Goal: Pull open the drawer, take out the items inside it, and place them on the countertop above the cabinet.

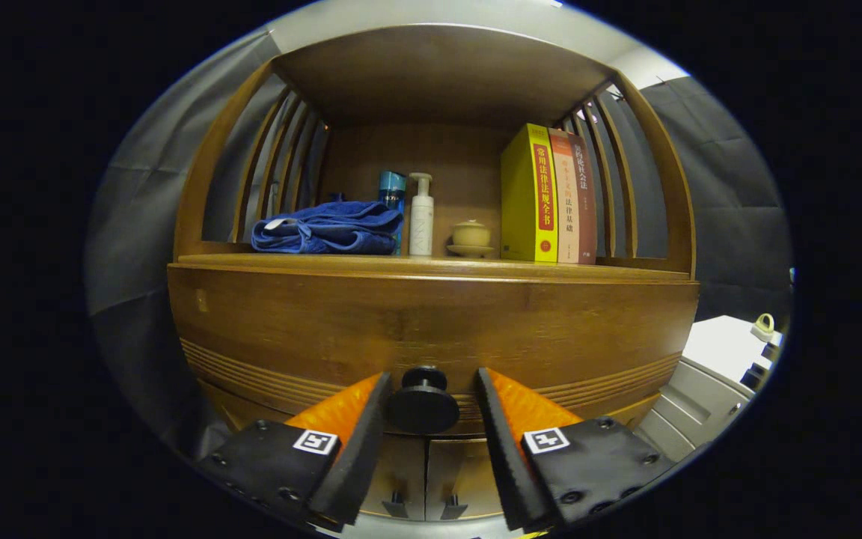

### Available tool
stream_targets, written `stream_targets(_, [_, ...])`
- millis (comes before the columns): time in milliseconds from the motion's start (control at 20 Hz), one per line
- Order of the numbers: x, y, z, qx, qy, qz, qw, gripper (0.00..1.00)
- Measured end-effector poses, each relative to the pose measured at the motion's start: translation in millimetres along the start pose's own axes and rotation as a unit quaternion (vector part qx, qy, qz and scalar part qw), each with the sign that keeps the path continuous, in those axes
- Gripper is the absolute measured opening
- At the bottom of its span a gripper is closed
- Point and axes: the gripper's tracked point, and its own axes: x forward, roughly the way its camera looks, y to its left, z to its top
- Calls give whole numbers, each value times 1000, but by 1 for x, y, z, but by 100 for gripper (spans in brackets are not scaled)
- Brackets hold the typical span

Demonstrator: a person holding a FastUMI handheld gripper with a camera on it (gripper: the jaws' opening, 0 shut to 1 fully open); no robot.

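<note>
Wood: drawer front (431, 322), wide brown panel, centre of frame, shut.
Knob (423, 404): dark round pull, lower centre, stem pointing straight back at the camera.
Gripper (431, 389): jaws open, one finger each side of the knob, neither touching it.
Tabletop (431, 263): just above the drawer, carrying towel (326, 228) and books (547, 195).
Contents: hidden.

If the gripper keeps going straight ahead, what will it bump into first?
Most likely the round drawer knob. It sits between the open gripper fingers, which do not seem to touch it. Right behind it is the wooden drawer front, so the fingertips would probably reach that next. Depth is hard to judge here.
</note>
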Motion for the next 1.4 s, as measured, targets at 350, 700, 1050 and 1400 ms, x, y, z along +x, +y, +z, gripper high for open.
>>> stream_targets(350, [-1, 6, 0, 10, 13, 3, 1000, 40])
stream_targets(700, [-5, 5, -2, 36, 40, -4, 999, 37])
stream_targets(1050, [-36, 4, -5, 30, 49, -7, 998, 37])
stream_targets(1400, [-84, 4, -9, 29, 56, -15, 998, 37])
